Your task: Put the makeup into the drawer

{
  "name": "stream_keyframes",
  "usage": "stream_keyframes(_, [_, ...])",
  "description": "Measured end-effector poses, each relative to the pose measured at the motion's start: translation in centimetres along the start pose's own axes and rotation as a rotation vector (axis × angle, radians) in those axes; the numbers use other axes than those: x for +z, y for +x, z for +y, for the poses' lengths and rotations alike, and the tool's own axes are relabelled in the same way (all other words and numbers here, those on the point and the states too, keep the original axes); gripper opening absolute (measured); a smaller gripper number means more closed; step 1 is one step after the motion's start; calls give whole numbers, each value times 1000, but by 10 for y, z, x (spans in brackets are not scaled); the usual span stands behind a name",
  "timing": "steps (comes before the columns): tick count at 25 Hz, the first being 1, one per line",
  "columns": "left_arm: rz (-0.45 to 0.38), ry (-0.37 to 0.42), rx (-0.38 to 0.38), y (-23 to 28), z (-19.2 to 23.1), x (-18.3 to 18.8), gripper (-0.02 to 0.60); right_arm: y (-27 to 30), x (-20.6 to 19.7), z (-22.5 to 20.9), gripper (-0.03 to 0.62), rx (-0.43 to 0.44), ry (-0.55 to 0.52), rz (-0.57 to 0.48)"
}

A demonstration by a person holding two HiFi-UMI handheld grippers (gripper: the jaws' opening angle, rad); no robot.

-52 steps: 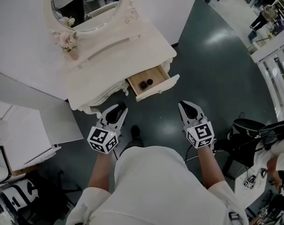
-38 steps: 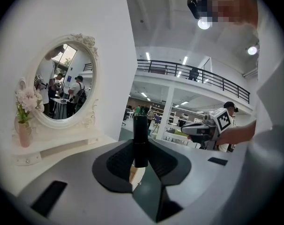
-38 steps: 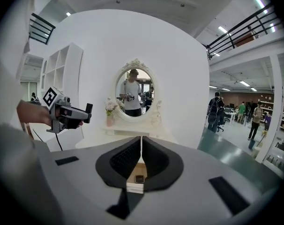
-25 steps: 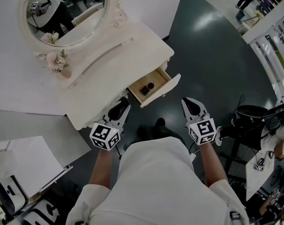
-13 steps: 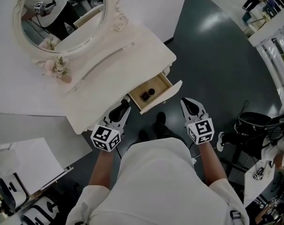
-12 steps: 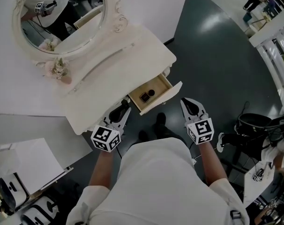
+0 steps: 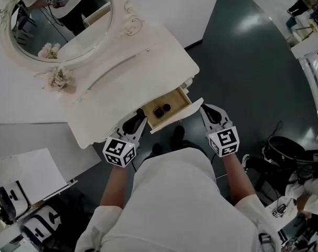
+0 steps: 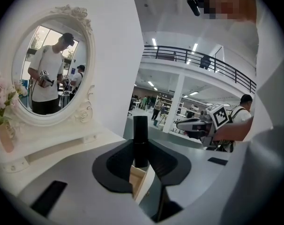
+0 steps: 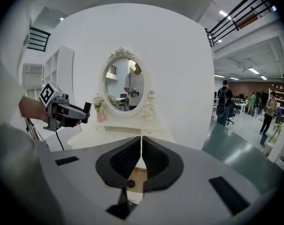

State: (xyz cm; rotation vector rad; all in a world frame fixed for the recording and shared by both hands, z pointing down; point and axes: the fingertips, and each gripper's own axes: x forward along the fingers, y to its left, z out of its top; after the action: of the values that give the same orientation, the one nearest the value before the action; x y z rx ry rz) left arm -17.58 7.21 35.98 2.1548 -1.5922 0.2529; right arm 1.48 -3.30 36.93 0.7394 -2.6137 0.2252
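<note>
The white dressing table has its small wooden drawer pulled open, and two dark makeup pieces lie inside. My left gripper sits at the drawer's left front corner, shut on a black makeup tube that stands upright between its pads. In the left gripper view the drawer shows just below the left gripper. My right gripper is at the drawer front's right end, shut with nothing in it. The right gripper view shows the right gripper over the drawer.
An oval mirror and a small vase of pink flowers stand at the back of the table. A low white table is at the left. Bags and cables lie on the dark floor at the right.
Both grippers have moved forward toward the table and now flank the open drawer. The left one still carries the black tube.
</note>
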Motion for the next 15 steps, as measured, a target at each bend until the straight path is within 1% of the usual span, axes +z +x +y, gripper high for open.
stream_keyframes(8, [76,-2,48,49,-6,-4,101,29,-12,-32,31,102,15,34])
stream_keyframes(12, [123,10,52,71,-7,-14,101,41,-28,-41,31,137,17,69])
stream_keyframes(15, [169,31,54,86,-6,-23,101,47,-39,-47,31,157,39,93])
